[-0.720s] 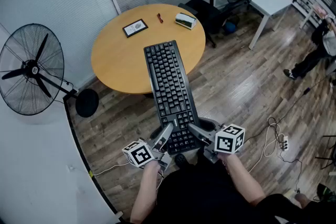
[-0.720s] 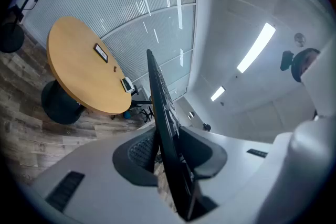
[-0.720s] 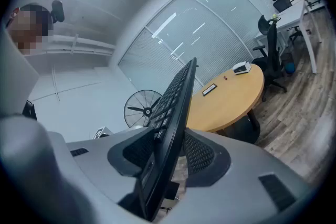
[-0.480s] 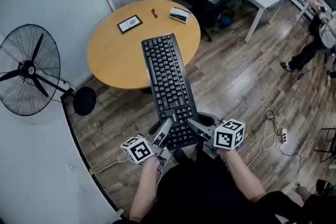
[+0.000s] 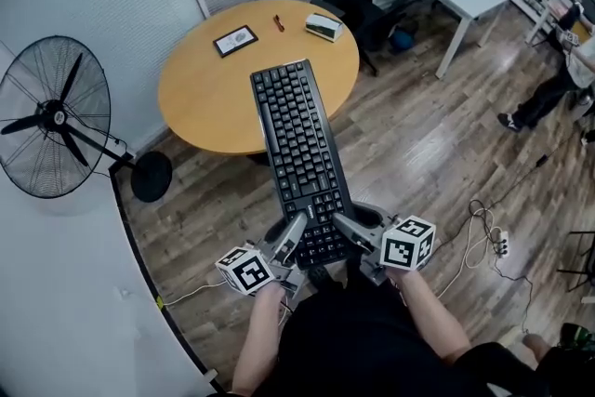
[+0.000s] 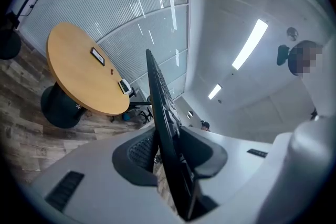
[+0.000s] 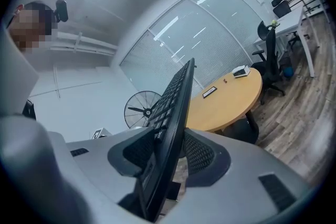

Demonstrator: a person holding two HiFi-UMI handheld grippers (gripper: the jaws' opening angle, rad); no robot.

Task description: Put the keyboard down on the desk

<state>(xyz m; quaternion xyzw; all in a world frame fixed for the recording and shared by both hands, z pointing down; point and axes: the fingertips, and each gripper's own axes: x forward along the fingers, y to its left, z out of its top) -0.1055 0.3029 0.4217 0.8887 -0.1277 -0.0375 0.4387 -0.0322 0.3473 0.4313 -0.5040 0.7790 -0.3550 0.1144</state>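
From the head view, the black keyboard [image 5: 299, 153] is in the air, held lengthwise out in front of the person. Its far end shows over the near part of the round wooden desk [image 5: 200, 102], and its near end sits between the two tools. The left gripper [image 5: 294, 241] pinches one long edge at the near corner and the right gripper [image 5: 348, 228] pinches the other. I'd say it takes two grips because a board this long, carried by one end, would twist or droop in a single grip. The desk is mostly bare, with only a small frame [image 5: 235, 40] and a box [image 5: 323, 26] on its far side, so there is room to set it down.

In the left gripper view, the keyboard runs edge-on between the jaws, which are closed narrowly on the thin board with both pads against it.

In the right gripper view it is the same: the jaws clamp the board's edge, with the keys turned towards the fan [image 7: 139, 107]. The board sits roughly level, which looks ready for lowering flat.
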